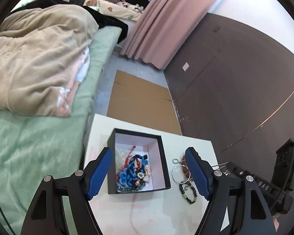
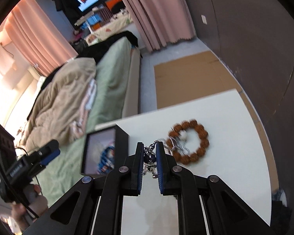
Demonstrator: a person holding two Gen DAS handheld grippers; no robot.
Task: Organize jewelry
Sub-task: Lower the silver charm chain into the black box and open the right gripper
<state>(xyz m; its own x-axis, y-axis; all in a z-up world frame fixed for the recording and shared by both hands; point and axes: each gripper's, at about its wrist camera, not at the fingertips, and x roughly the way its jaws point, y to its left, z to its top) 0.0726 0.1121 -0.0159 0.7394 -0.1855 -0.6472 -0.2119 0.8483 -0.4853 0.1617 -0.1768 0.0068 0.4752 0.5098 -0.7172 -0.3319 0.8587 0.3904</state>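
Note:
A black box (image 1: 164, 160) with a white inside stands on the white table (image 1: 147, 211) and holds a heap of blue, red and beaded jewelry (image 1: 132, 174). My left gripper (image 1: 149, 152) is open and empty above the box. To the box's right lie silver rings (image 1: 179, 173) and a dark bead bracelet (image 1: 188, 191). My right gripper (image 2: 149, 146) is shut on a silver chain necklace with a pendant (image 2: 150, 161), just right of the box (image 2: 121, 137). The chain trails onto a brown bead bracelet (image 2: 200, 135) on the table.
A bed with a green sheet (image 1: 29, 146) and a beige quilt (image 1: 35, 58) lies left of the table. Flat cardboard (image 1: 141, 98) lies on the floor beyond it. A dark wall (image 1: 245, 88) runs along the right, with pink curtains (image 1: 156, 23) behind.

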